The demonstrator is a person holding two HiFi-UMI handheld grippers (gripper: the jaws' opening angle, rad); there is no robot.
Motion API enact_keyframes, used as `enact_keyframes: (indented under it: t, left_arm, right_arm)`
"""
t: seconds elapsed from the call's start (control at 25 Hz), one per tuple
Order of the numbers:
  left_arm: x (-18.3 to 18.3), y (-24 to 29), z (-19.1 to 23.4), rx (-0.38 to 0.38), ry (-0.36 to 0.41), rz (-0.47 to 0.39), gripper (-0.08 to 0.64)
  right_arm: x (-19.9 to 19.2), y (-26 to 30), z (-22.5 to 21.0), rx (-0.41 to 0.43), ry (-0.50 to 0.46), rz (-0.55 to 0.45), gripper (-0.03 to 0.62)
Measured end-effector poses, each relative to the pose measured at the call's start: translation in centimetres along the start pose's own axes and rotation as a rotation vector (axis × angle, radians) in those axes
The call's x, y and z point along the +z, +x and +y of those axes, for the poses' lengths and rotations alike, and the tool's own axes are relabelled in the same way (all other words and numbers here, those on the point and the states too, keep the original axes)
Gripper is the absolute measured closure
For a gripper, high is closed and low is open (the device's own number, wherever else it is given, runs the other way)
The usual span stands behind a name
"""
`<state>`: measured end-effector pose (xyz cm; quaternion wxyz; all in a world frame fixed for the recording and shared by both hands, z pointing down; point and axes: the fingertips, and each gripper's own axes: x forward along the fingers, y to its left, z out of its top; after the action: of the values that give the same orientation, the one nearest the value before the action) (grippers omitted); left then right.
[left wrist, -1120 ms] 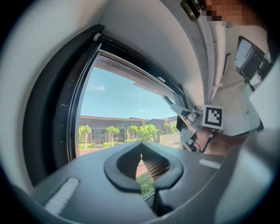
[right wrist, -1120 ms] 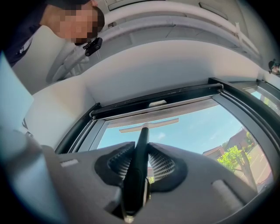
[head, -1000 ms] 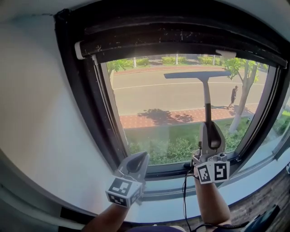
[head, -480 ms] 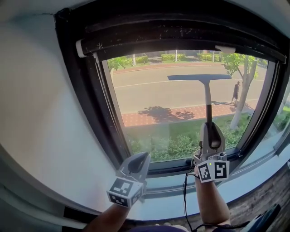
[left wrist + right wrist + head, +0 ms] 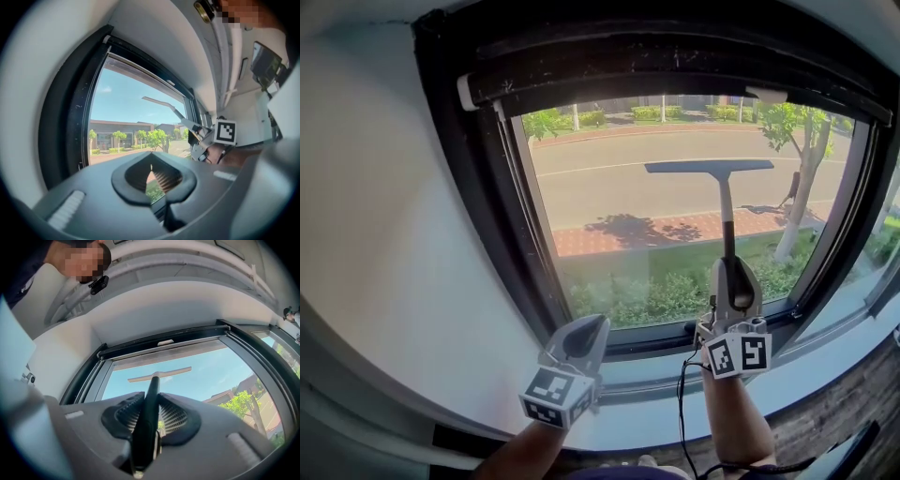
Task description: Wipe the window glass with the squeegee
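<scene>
Clamping is done low on the squeegee handle by the right gripper. The squeegee is judged light, stiff, with its blade seemingly against the window glass. The left gripper is closed, empty.

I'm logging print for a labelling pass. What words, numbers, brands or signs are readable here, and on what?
No readable text in any view.
Left cube: black-and-white square markers only, no letters or numbers.
Right cube: the same, markers only.
Squeegee: no brand or label visible.
Buildings outside: too small to read any sign.
</scene>
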<state>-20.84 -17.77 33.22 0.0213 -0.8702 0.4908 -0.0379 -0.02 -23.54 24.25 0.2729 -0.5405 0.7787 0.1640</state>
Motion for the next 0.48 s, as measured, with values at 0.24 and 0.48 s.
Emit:
enact_keyframes:
  t: [0.24, 0.48]
  left_arm:
    - [-0.7, 0.3, -0.4, -0.006, -0.004, -0.002, 0.569]
    - [-1.3, 0.3, -0.7, -0.01, -0.012, 0.009, 0.569]
  right_arm:
    - [-1.0, -0.9, -0.3, -0.007, 0.007, 0.024, 0.491]
    - [-2.1, -2.0, -0.3, -0.011, 0.015, 0.055, 0.491]
